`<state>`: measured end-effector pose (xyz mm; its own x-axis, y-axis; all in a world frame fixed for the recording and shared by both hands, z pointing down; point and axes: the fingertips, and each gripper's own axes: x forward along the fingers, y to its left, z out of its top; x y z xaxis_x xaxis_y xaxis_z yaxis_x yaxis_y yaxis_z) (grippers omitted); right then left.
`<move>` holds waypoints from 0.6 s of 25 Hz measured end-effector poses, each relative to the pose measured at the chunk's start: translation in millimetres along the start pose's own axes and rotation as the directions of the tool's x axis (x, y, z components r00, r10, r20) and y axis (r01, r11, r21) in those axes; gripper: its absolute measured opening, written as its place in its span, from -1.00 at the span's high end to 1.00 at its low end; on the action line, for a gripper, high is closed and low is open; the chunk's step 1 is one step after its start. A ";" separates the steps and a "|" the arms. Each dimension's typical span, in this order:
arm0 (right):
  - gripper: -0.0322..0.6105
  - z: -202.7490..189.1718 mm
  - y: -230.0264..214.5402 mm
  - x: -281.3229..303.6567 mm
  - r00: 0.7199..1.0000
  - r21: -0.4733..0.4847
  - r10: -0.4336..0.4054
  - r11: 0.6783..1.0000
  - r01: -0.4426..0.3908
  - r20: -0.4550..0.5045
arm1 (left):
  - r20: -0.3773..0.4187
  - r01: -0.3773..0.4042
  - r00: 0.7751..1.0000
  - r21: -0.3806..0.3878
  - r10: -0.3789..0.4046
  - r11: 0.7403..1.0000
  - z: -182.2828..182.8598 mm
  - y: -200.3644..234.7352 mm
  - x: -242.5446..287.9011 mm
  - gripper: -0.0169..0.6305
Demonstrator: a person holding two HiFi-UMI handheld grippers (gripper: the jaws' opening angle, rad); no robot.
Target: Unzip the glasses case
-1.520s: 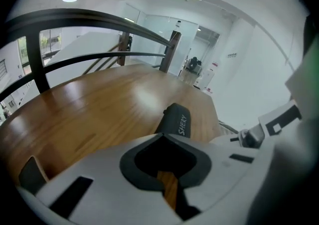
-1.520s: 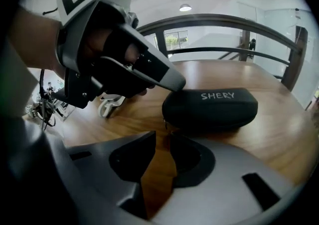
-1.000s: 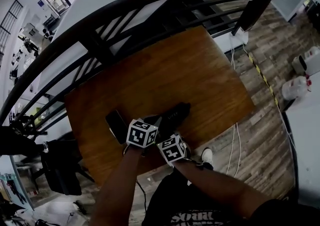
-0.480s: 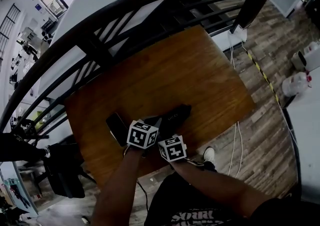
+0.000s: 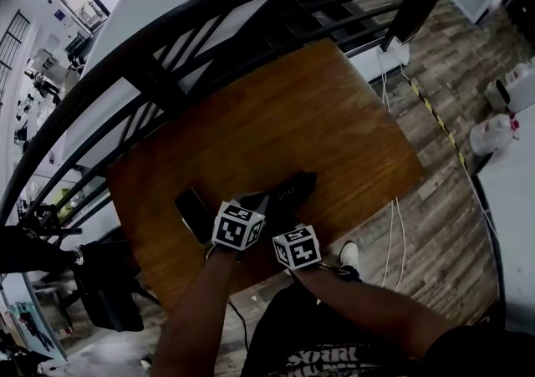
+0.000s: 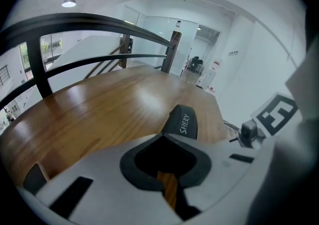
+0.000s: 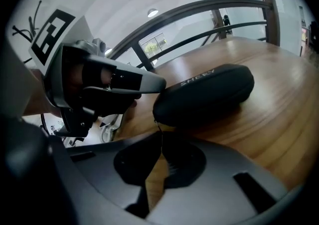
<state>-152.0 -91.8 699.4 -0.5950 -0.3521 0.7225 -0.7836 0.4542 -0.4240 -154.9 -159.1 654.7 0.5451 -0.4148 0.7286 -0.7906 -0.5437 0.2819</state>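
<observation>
1. Head view: a dark case (image 5: 288, 189) lies flat on a brown wooden surface (image 5: 318, 108), close to the near edge and angled toward the right. A flat black object (image 5: 194, 210) lies on the same surface, just left of the case and apart from it. A black railing (image 5: 209, 7) curves along the far side, and plank floor (image 5: 443, 99) shows to the right.
2. Left gripper view: the left gripper (image 6: 162, 135) has its jaws closed tip to tip with nothing between them; wood shows through the slot behind the tips. The rounded end of the case, printed "SHERY" in white, rises just beyond the tips.
3. Right gripper view: the right gripper (image 7: 159, 136) has its jaws closed as well. A thin dark zip pull (image 7: 157, 128) runs down from the near end of the case into the closed tips, so the jaws appear to pinch it. The case lies lengthwise across the view and looks shut.
4. Right gripper view, upper left: the left gripper reaches in from the side, its tip at the top of the near end of the case, apparently touching it.
5. Head view: both grippers meet at the near end of the case, left beside right.
</observation>
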 end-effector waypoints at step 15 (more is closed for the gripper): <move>0.67 -2.9 1.5 2.3 0.999 -0.166 -0.034 0.985 0.036 0.011 | -0.009 0.025 1.000 -0.007 -0.025 1.000 -3.7 -12.2 0.3 0.94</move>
<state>-154.1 -89.6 702.1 -0.5699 -0.3766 0.7303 -0.7636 0.5710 -0.3014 -146.1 -149.8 653.8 0.5622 -0.3943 0.7270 -0.7786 -0.5485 0.3047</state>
